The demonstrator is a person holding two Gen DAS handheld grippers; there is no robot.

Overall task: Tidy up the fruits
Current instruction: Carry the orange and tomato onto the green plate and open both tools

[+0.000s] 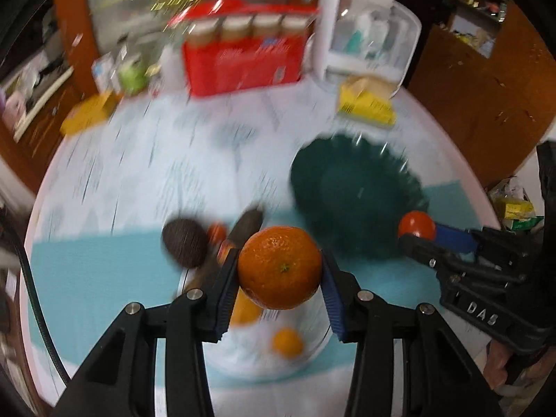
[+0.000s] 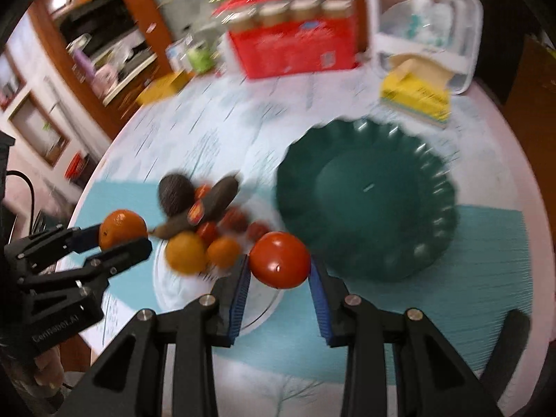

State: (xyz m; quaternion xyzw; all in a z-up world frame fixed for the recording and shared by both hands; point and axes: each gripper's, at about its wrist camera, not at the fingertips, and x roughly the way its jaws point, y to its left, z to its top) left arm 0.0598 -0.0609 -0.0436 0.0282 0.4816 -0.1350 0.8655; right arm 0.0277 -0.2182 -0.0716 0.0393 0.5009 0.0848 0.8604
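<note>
Left wrist view: left gripper clamps round orange mandarin; right gripper clamps red tomato. Dark green fluted bowl at 1 o'clock holds nothing; most fruit remains on clear glass plate.

On the table, the scalloped bowl sits to the right of the plate, which carries the heaped fruit. Behind them, at the far edge, stands the box of jars, with a clear container to its right and a packet before that container.
</note>
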